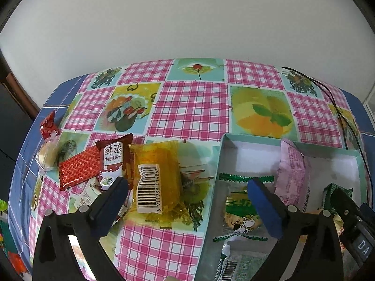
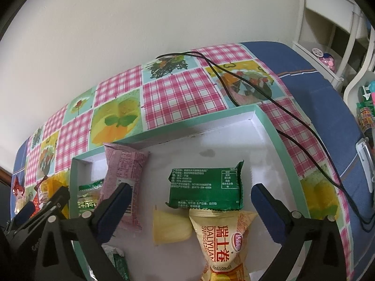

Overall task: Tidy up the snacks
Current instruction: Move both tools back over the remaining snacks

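Surroundings: I am looking at a patchwork tablecloth (image 1: 192, 107) with a black cable (image 2: 255, 89) trailing across its upper right in the right wrist view, and a white shelf unit (image 2: 328, 30) standing in the top right corner.
Box: the mint-edged box (image 2: 269, 126) is sitting centre frame, holding a pink packet (image 2: 124, 171), a green packet (image 2: 206, 187) and a Swiss roll packet (image 2: 222, 241).
Left gripper: my left gripper (image 1: 187, 192) is hanging wide open, straddling the box wall, with the yellow barcode packet (image 1: 157, 178) lying between its fingers, untouched.
Right gripper: my right gripper (image 2: 191, 195) is gaping open around the green packet, gripping nothing.
Left view only: a red biscuit packet (image 1: 79, 166) and a dark red milk biscuit packet (image 1: 113, 159) are lying loose at middle left.
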Action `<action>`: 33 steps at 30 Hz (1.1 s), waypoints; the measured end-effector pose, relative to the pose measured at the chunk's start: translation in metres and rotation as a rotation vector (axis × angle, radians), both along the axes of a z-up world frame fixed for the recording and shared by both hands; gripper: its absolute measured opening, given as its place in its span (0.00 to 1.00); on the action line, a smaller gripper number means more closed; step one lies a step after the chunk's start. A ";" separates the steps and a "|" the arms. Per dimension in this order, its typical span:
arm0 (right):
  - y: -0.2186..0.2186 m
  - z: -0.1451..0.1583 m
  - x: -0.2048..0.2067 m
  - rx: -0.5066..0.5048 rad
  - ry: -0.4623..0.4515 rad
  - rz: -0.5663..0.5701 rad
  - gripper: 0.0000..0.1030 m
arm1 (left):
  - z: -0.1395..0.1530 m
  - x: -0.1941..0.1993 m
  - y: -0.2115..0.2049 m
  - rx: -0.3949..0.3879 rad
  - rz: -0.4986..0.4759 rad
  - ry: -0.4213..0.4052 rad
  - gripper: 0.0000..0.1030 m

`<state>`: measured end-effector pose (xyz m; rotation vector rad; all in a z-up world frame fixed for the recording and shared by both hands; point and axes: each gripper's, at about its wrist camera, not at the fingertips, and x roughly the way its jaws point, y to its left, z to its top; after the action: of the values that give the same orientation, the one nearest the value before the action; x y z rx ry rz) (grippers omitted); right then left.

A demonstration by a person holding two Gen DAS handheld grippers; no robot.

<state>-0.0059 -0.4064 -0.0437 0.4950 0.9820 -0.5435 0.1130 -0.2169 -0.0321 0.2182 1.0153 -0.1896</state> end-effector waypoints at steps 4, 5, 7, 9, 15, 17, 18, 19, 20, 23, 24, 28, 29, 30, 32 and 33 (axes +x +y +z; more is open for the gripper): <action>0.001 0.000 0.001 -0.011 -0.004 0.005 1.00 | 0.001 0.000 0.000 -0.002 0.005 -0.015 0.98; 0.001 0.001 0.001 -0.013 -0.006 0.005 1.00 | 0.002 0.000 0.001 -0.005 0.005 -0.016 0.98; 0.002 0.001 0.000 -0.011 -0.010 0.003 1.00 | 0.002 0.000 0.001 -0.008 0.003 -0.015 0.98; 0.003 0.002 -0.001 -0.014 -0.005 -0.003 1.00 | 0.003 -0.001 0.002 -0.009 0.001 -0.012 0.98; 0.010 0.006 -0.008 -0.001 0.001 -0.010 1.00 | 0.009 -0.003 0.015 -0.013 0.008 0.006 0.98; 0.014 0.008 -0.010 0.011 -0.005 -0.003 1.00 | 0.013 -0.005 0.023 -0.008 0.007 0.003 0.98; 0.018 0.009 -0.011 0.011 -0.007 -0.001 1.00 | 0.016 -0.007 0.027 -0.004 0.005 -0.002 0.98; 0.021 0.011 -0.012 0.008 -0.006 0.001 1.00 | 0.019 -0.009 0.030 0.000 0.002 -0.009 0.98; 0.025 0.012 -0.014 0.004 -0.006 0.003 1.00 | 0.022 -0.011 0.035 0.004 -0.001 -0.017 0.98; 0.040 0.017 -0.020 0.014 -0.017 0.015 1.00 | 0.029 -0.019 0.049 -0.003 0.002 -0.025 0.98; 0.045 0.018 -0.022 0.015 -0.019 0.020 1.00 | 0.031 -0.022 0.054 -0.011 0.003 -0.023 0.98; 0.071 0.025 -0.030 -0.009 -0.011 0.057 1.00 | 0.033 -0.037 0.073 -0.032 -0.001 -0.003 0.98; 0.074 0.026 -0.032 -0.012 -0.013 0.062 1.00 | 0.034 -0.040 0.077 -0.031 -0.001 0.000 0.98; 0.081 0.029 -0.035 -0.015 -0.017 0.072 1.00 | 0.035 -0.044 0.082 -0.028 0.003 -0.002 0.98; 0.092 0.032 -0.040 -0.022 -0.021 0.084 1.00 | 0.039 -0.049 0.090 -0.026 0.013 -0.009 0.98; 0.098 0.033 -0.043 -0.028 -0.020 0.092 1.00 | 0.040 -0.051 0.095 -0.030 0.017 -0.009 0.98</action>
<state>-0.0493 -0.3083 -0.0106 0.4271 0.9714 -0.4684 0.0618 -0.1222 0.0082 0.1835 1.0046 -0.1880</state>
